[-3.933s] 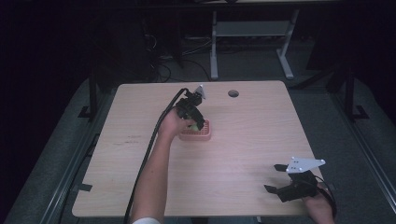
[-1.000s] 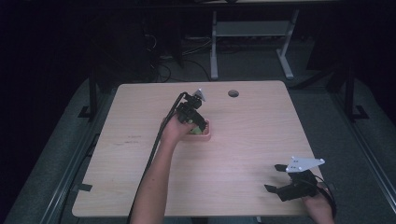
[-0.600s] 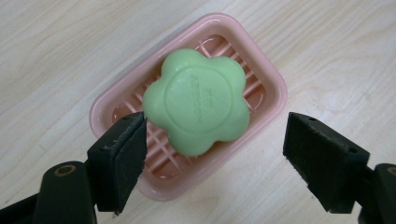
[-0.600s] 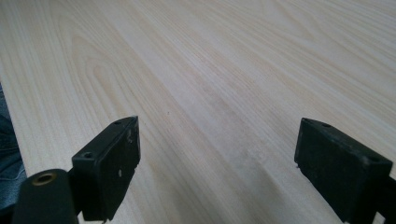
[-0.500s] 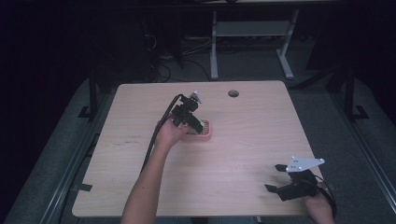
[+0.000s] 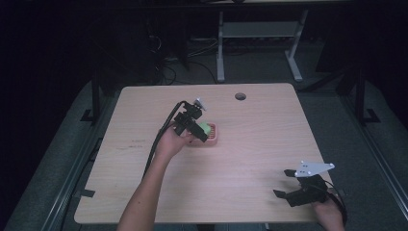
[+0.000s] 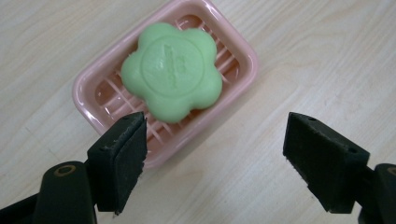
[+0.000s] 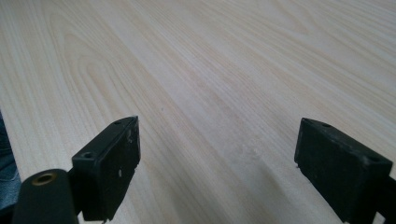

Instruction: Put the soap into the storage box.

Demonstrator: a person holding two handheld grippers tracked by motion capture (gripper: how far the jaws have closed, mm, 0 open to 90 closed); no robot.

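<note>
**Claws spread wide, soap resting in dish**

Left claw (image 7: 215,154) hovered above the bench (image 7: 327,60), jaws wide apart and empty. Just beyond them sat a pink soap dish (image 7: 233,46) holding a green flower-shaped soap (image 7: 172,70). Right claw (image 8: 217,170), well apart near the bench's edge, was likewise wide and empty.
</note>
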